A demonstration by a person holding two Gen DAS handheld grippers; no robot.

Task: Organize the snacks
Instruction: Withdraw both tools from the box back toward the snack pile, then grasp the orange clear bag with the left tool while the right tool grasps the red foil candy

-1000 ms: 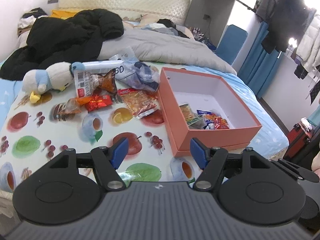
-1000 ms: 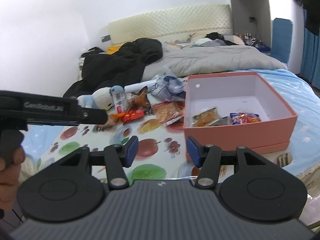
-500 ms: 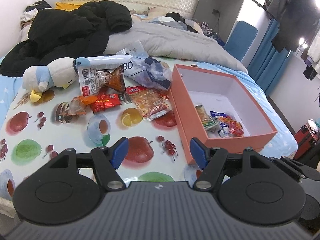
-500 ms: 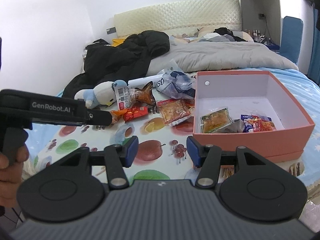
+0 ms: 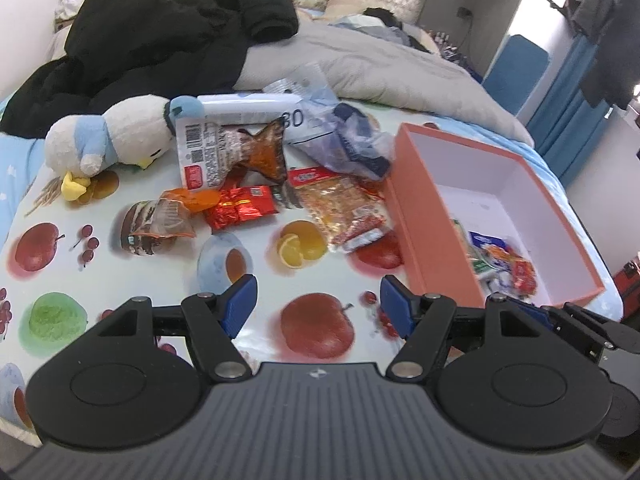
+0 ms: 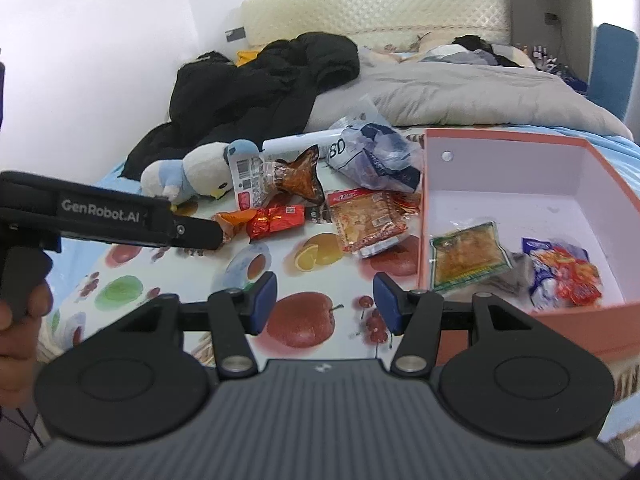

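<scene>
Several snack packets lie on a fruit-print cloth (image 5: pixel 120 280): a red foil pack (image 5: pixel 240 208) (image 6: pixel 276 220), an orange cracker pack (image 5: pixel 340 208) (image 6: pixel 368 220), a brown pack (image 5: pixel 160 224) and a clear bag (image 5: pixel 344 140) (image 6: pixel 376 156). A pink box (image 5: pixel 420 232) (image 6: pixel 424 216) to the right holds a few packets (image 6: pixel 468 256). My left gripper (image 5: pixel 318 308) is open and empty above the cloth, short of the packets. My right gripper (image 6: pixel 324 300) is open and empty near the box's front left corner. The left gripper's body shows in the right wrist view (image 6: pixel 108 220).
A white and blue plush bird (image 5: pixel 108 136) lies left of the packets. A black coat (image 5: pixel 160 40) and a grey duvet (image 5: pixel 380 64) lie behind them on the bed. A blue chair (image 5: pixel 516 68) stands at the right.
Both grippers have moved forward toward the packets, which now look larger and nearer. Both stay open. Nothing on the cloth has moved.
</scene>
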